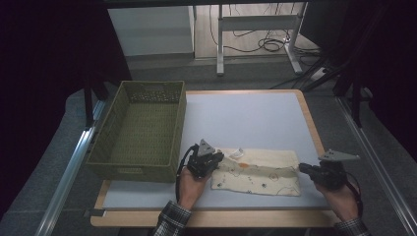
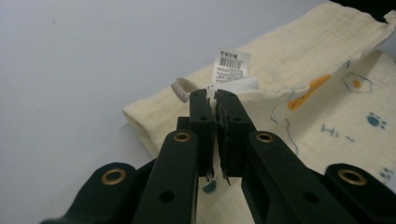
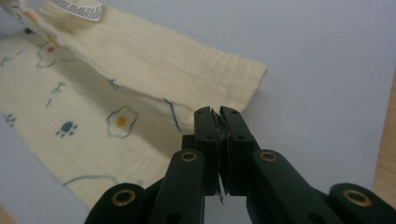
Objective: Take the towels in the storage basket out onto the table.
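Observation:
A cream cloth (image 1: 258,172) printed with fried eggs and paw marks lies folded in a long strip near the table's front edge. Its white barcode label (image 2: 231,65) sticks up at the left end. My left gripper (image 1: 219,158) sits at that left end, jaws shut just above the cloth (image 2: 327,93), tips next to the label; nothing shows between them. My right gripper (image 1: 301,168) is at the strip's right end, jaws shut, tips (image 3: 215,112) over the edge of the cloth (image 3: 93,107) with nothing visibly pinched.
An olive woven basket (image 1: 179,128) stands at the table's left, close to my left hand. The white tabletop (image 1: 246,118) stretches bare behind the cloth, with a wooden rim (image 1: 310,123) on the right. A desk frame and cables (image 1: 268,44) stand on the floor beyond.

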Demonstrator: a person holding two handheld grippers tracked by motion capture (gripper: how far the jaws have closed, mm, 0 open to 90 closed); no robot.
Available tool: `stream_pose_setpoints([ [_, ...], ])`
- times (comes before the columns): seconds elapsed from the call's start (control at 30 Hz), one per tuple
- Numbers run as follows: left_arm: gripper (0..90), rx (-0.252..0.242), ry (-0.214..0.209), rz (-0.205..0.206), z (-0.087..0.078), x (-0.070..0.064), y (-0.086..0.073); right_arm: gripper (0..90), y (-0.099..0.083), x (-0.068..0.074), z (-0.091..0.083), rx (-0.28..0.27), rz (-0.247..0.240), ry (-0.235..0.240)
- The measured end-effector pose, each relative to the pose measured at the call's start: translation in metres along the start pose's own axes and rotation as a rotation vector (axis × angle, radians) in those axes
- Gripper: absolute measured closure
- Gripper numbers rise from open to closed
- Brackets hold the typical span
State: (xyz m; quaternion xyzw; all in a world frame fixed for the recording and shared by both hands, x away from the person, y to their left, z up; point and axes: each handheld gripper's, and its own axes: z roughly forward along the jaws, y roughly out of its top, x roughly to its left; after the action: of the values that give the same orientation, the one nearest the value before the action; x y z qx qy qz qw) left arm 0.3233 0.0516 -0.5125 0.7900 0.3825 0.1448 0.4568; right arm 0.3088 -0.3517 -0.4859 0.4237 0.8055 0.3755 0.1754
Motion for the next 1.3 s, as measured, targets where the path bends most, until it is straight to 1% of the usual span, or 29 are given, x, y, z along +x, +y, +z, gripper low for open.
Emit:
stream_pose_setpoints([
  [0.1, 85.8, -0.008, -0.010, 0.010, -0.009, -0.006, -0.006, 86.7, -0.007, 0.008, -0.008, 0.000, -0.011, 0.011],
  [0.17, 85.7, -0.007, -0.011, 0.014, -0.012, -0.007, -0.007, 86.7, -0.008, 0.010, -0.010, 0.001, -0.013, 0.012],
  [0.27, 85.5, -0.001, -0.016, 0.025, -0.016, -0.011, -0.013, 86.6, -0.014, 0.018, -0.016, 0.010, -0.028, 0.024],
  [0.37, 85.3, 0.010, -0.018, 0.030, -0.017, -0.013, -0.019, 86.5, -0.018, 0.021, -0.017, 0.015, -0.024, 0.030],
  [0.43, 85.0, 0.019, -0.026, 0.030, -0.018, -0.014, -0.023, 86.4, -0.022, 0.024, -0.016, 0.025, -0.020, 0.036],
  [0.47, 84.4, 0.032, -0.033, 0.027, -0.018, -0.016, -0.027, 86.2, -0.027, 0.025, -0.016, 0.030, -0.019, 0.040],
  [0.57, 83.2, 0.041, -0.042, 0.025, -0.020, -0.018, -0.032, 85.9, -0.031, 0.027, -0.015, 0.040, -0.019, 0.042],
  [0.6, 81.9, 0.048, -0.043, 0.023, -0.021, -0.019, -0.034, 85.7, -0.034, 0.027, -0.014, 0.041, -0.015, 0.045],
  [0.63, 78.6, 0.058, -0.044, 0.021, -0.025, -0.020, -0.038, 84.9, -0.039, 0.028, -0.015, 0.040, -0.007, 0.059],
  [0.7, 73.0, 0.061, -0.044, 0.019, -0.027, -0.020, -0.039, 83.9, -0.040, 0.029, -0.015, 0.042, -0.006, 0.064],
  [0.73, 68.6, 0.065, -0.042, 0.008, -0.032, -0.019, -0.042, 80.3, -0.042, 0.030, -0.017, 0.039, -0.006, 0.066],
  [0.77, 66.0, 0.065, -0.042, 0.008, -0.032, -0.019, -0.042, 80.3, -0.042, 0.030, -0.017, 0.039, -0.006, 0.066],
  [0.8, 66.0, 0.066, -0.038, 0.008, -0.036, -0.019, -0.043, 78.0, -0.042, 0.030, -0.020, 0.035, -0.003, 0.070],
  [0.83, 63.2, 0.064, -0.032, 0.008, -0.039, -0.020, -0.043, 75.0, -0.041, 0.030, -0.023, 0.027, -0.002, 0.072],
  [0.87, 59.3, 0.059, -0.035, 0.007, -0.044, -0.020, -0.043, 73.1, -0.038, 0.030, -0.029, 0.014, -0.010, 0.062],
  [0.9, 57.7, 0.059, -0.035, 0.007, -0.044, -0.020, -0.043, 73.1, -0.038, 0.030, -0.029, 0.014, -0.010, 0.062],
  [0.93, 56.3, 0.055, -0.034, 0.008, -0.048, -0.021, -0.043, 71.9, -0.033, 0.029, -0.035, -0.005, -0.013, 0.049],
  [0.97, 56.3, 0.054, -0.031, 0.009, -0.049, -0.021, -0.043, 71.9, -0.033, 0.029, -0.035, -0.005, -0.013, 0.049],
  [1.0, 53.0, 0.052, -0.028, 0.007, -0.051, -0.021, -0.042, 70.8, -0.031, 0.027, -0.037, -0.007, -0.013, 0.040],
  [1.07, 50.5, 0.040, -0.025, -0.004, -0.051, -0.019, -0.040, 69.6, -0.029, 0.026, -0.034, -0.008, -0.016, 0.034],
  [1.13, 49.9, 0.042, -0.019, -0.012, -0.049, -0.019, -0.038, 68.8, -0.028, 0.026, -0.032, -0.005, -0.014, 0.035],
  [1.3, 43.4, 0.034, -0.006, -0.033, -0.046, -0.018, -0.037, 64.1, -0.033, 0.029, -0.017, 0.029, -0.021, 0.034],
])
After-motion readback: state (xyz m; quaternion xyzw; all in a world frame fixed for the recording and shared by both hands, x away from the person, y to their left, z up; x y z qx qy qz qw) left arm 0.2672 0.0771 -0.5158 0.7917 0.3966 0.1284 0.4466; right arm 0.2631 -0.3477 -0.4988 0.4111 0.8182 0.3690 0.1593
